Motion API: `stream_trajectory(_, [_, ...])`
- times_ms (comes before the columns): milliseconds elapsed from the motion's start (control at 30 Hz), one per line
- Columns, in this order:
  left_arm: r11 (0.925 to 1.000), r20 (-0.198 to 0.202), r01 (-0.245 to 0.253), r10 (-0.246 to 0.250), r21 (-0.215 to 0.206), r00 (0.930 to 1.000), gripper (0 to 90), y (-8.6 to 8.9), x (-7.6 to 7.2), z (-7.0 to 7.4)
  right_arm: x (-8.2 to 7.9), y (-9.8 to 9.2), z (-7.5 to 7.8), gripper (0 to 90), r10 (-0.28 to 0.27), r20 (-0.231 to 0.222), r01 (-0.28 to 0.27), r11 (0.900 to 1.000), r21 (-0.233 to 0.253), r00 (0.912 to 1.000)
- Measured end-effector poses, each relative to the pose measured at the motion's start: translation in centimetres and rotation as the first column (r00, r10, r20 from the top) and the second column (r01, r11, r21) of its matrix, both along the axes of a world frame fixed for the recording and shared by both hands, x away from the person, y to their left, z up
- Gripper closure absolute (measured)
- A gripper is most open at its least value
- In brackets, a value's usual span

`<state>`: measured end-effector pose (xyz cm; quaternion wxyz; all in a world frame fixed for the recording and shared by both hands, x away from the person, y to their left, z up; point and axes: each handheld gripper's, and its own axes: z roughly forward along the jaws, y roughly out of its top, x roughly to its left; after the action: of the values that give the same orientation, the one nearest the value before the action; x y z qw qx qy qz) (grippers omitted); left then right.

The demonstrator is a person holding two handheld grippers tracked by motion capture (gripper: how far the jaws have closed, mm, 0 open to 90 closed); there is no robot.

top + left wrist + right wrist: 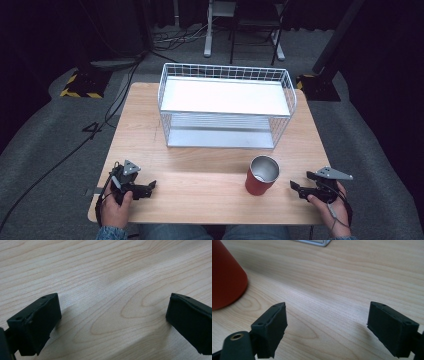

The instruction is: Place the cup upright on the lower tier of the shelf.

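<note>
Both hand-held grippers, left (152, 185) and right (293, 185), are resting low in frame, jaws apart and empty; red cup (261, 175) is standing on the bench (210, 190) lower right.

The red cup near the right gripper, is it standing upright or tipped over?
Upright. The red cup stands on its base on the wooden table, its round open mouth facing up so the metal inside shows. The right gripper is beside it, not touching.
</note>
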<state>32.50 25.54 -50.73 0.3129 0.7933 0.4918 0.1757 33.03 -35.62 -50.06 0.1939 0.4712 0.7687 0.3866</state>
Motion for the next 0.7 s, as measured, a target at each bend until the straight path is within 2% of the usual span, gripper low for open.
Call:
stream_trajectory(33, [1.0000,0.000,0.000,0.000,0.004,1.0000,0.2,0.0,0.0,0.0,-0.4,0.0,0.4,16.3,-0.005,0.016,0.004,1.000,0.019,0.9999])
stream_trajectory(200, [1.0000,0.001,0.000,0.000,0.001,1.0000,0.1,0.0,0.2,0.0,-1.4,0.3,1.2,16.3,0.019,0.054,-0.020,0.999,0.034,0.9984])
stream_trajectory(233, [1.0000,0.000,-0.003,0.003,0.005,1.0000,0.1,0.0,0.3,0.0,-2.1,0.5,1.7,16.2,0.023,0.082,-0.026,0.999,0.045,0.9964])
stream_trajectory(333, [1.0000,0.000,-0.003,0.003,0.004,1.0000,0.1,0.0,0.4,0.0,-2.7,0.7,2.0,16.2,0.019,0.097,-0.025,0.998,0.061,0.9951])
stream_trajectory(500, [0.9999,-0.001,-0.014,0.014,0.001,0.9999,0.1,-0.1,0.6,0.0,-4.1,1.6,3.2,16.2,0.025,0.157,-0.039,0.996,0.086,0.9873])
stream_trajectory(700, [0.9999,-0.001,-0.014,0.014,0.002,0.9999,0.1,-0.1,0.6,0.0,-5.2,2.8,3.7,16.2,0.024,0.194,-0.043,0.995,0.094,0.9807])
